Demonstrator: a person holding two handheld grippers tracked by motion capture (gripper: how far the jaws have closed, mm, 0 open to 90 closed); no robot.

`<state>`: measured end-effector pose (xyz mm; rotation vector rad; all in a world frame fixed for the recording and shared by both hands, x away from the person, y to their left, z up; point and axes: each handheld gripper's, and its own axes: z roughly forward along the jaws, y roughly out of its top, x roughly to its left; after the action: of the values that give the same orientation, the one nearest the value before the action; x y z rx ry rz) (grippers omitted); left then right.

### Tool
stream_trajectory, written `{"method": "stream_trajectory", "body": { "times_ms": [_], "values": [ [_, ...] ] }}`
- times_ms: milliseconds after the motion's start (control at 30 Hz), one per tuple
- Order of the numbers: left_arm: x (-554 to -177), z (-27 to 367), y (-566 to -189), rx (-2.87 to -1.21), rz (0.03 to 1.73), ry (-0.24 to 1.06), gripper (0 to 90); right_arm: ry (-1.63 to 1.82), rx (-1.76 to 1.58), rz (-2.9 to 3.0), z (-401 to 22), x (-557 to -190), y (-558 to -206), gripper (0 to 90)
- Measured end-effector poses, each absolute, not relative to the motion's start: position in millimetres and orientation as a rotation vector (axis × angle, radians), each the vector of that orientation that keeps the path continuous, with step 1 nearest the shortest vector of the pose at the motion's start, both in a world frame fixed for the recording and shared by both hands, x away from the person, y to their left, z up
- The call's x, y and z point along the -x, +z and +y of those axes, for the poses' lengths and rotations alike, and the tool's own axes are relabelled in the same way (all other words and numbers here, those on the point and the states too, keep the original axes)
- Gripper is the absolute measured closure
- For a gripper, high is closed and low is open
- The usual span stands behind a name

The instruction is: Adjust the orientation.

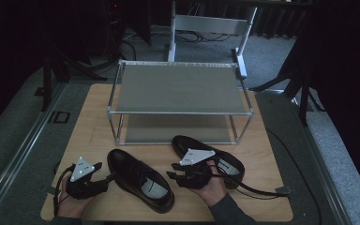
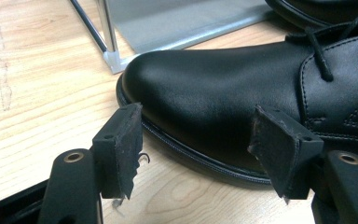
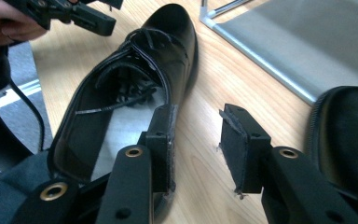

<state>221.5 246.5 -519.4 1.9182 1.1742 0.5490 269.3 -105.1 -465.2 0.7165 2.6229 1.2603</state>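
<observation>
Two black leather lace-up shoes lie on the wooden table. The nearer shoe lies with its toe toward the rack. My left gripper is open at that toe's side, its pads apart from the leather. My right gripper reaches from the right toward this shoe's open heel end. It is open: one pad is at the shoe's rim and bare wood shows between the jaws. The second shoe lies behind the right hand, its toe beside the right jaw.
A two-tier metal shoe rack stands at the back of the table, with its lower shelf just beyond the shoes. Bare wood lies left of the rack. The table's front edge is close under both hands. Cables trail from both grippers.
</observation>
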Motion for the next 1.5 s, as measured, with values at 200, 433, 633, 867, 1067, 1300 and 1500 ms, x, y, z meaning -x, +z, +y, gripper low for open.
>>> {"method": "stream_trajectory", "body": {
  "times_ms": [200, 433, 633, 867, 1067, 1300, 1500],
  "values": [
    [-222, 244, -521, -1.931, 1.172, 0.542, 35.4, 1.22, -0.647, 2.679, -86, -265, -472, 63.3],
    [-222, 245, -522, -1.929, 1.169, 0.54, 35.4, 1.138, -0.7, 2.744, -69, -274, -488, 66.7],
    [-222, 244, -522, -1.935, 1.166, 0.543, 35.4, 1.142, -0.747, 2.75, -65, -278, -490, 85.6],
    [-221, 245, -521, -1.925, 1.163, 0.543, 35.4, 1.094, -0.759, 2.698, -81, -272, -483, 86.2],
    [-221, 239, -520, -1.938, 1.142, 0.538, 35.4, 1.076, -0.814, 2.659, -114, -271, -479, 86.2],
    [-227, 219, -522, -1.992, 1.076, 0.494, 35.9, 1.041, -0.861, 2.581, -151, -268, -471, 86.1],
    [-235, 187, -528, -2.078, 0.98, 0.428, 35.9, 1.029, -0.884, 2.542, -173, -267, -467, 86.1]
  ]
}}
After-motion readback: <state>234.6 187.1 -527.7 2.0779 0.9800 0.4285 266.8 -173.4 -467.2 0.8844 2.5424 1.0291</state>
